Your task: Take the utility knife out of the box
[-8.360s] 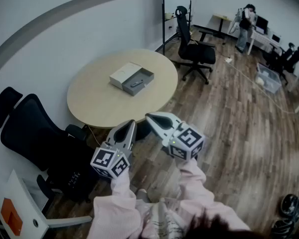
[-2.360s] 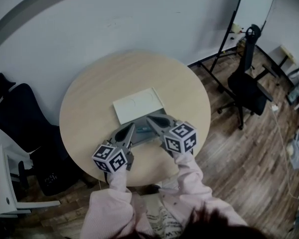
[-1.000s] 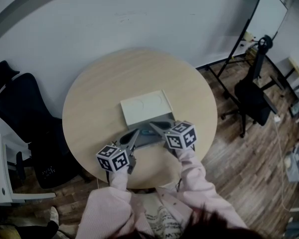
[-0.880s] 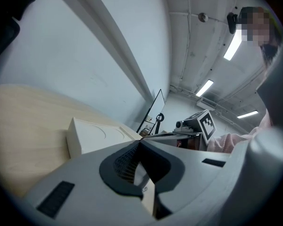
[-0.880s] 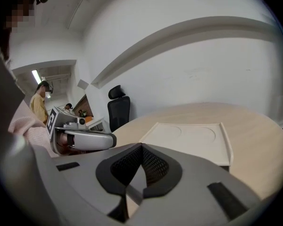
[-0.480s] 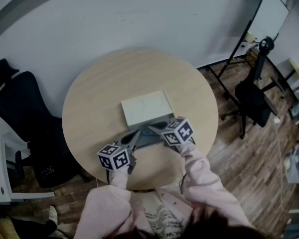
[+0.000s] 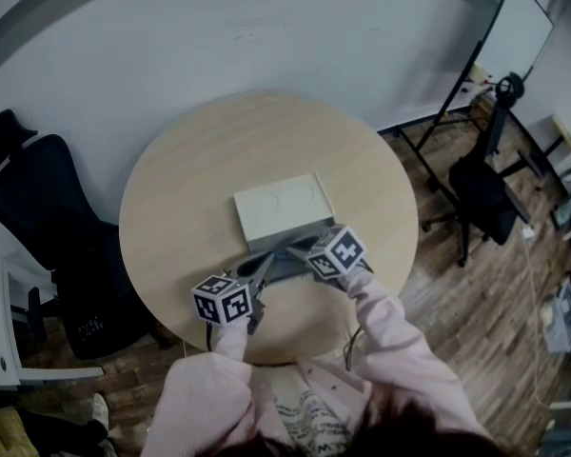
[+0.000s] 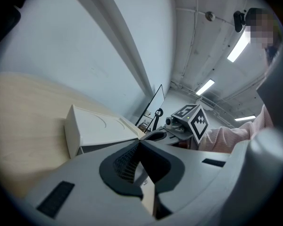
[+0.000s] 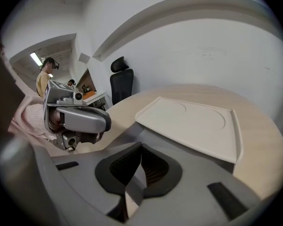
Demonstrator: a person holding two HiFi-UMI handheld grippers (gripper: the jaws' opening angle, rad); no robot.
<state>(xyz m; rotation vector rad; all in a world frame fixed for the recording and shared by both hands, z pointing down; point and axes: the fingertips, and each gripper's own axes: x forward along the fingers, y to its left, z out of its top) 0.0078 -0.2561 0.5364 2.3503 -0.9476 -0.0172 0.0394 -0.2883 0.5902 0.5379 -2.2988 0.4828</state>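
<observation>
A white box lid [image 7: 284, 203] lies on the round wooden table [image 7: 190, 188], with the grey box tray [image 7: 287, 268] just in front of it. Both grippers reach into the tray from the near side. My left gripper [image 7: 265, 263] is shut and nearly level at the tray's left. My right gripper [image 7: 291, 251] tilts down over the tray; its jaws are starting to open, the tips still look together and nothing shows between them. The utility knife is hidden under the grippers. The lid [image 8: 96, 128] also shows in the left gripper view, and again as the lid [image 9: 193, 121] in the right gripper view.
Black office chairs [image 7: 38, 227] stand left of the table, and another chair [image 7: 485, 188] with a whiteboard stand [image 7: 514, 36] is to the right on the wooden floor. The table's near edge is just below the grippers. A person stands far off in the right gripper view.
My right gripper has dropped lower toward the tray and tipped further down. The left gripper has hardly moved.
</observation>
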